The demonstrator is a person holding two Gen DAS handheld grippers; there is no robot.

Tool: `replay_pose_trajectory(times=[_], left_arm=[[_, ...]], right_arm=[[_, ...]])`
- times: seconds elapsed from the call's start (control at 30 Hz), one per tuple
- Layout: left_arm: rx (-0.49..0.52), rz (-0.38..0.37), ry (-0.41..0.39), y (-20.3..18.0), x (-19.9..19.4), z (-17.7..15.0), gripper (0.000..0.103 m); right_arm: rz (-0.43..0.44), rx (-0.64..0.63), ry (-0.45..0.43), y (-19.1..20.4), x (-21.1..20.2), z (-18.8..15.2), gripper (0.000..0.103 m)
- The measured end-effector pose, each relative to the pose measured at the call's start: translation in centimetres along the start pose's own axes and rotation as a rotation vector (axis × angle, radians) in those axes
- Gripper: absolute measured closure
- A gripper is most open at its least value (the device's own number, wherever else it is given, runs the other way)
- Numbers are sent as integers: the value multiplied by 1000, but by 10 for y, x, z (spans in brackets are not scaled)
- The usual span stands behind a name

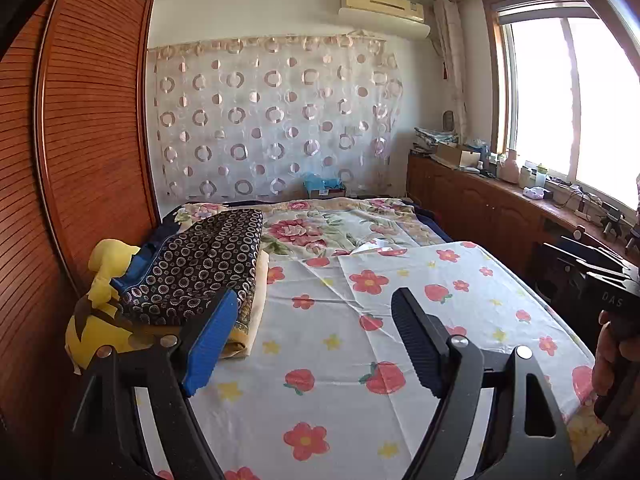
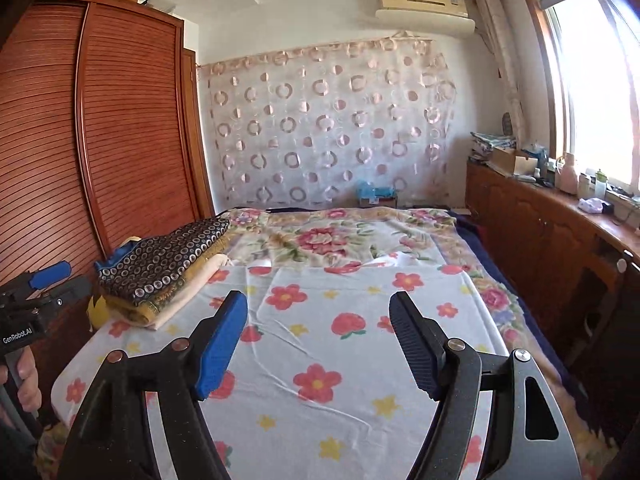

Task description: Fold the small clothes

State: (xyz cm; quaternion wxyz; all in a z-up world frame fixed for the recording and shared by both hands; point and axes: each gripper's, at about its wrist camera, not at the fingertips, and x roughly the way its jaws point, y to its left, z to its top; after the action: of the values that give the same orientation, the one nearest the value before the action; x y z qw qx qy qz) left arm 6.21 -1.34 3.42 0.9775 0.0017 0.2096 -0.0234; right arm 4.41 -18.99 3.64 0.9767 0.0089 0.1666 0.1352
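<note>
A white sheet with red flowers and strawberries [image 1: 400, 320] [image 2: 344, 344] lies spread flat on the bed. My left gripper [image 1: 314, 300] is open and empty, held above the sheet. My right gripper [image 2: 318, 304] is open and empty above the same sheet. A folded stack topped by a dark cloth with ring print [image 1: 204, 264] [image 2: 168, 264] sits at the bed's left side, just left of the left gripper's blue finger [image 1: 212, 344]. No small garment shows on the sheet.
A yellow plush toy [image 1: 100, 304] lies left of the stack. A wooden wardrobe [image 1: 88, 128] stands close on the left. A floral blanket [image 2: 340, 236] covers the far bed. A low wooden cabinet [image 2: 532, 224] with clutter runs under the window on the right.
</note>
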Motion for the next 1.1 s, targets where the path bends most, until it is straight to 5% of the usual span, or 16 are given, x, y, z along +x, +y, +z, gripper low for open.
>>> replay_pose_trajectory(times=[1.1], left_arm=[[-5,4,-3,3,-1,-1,23]], right_arm=[[8,-10,4,-17,2,2,28]])
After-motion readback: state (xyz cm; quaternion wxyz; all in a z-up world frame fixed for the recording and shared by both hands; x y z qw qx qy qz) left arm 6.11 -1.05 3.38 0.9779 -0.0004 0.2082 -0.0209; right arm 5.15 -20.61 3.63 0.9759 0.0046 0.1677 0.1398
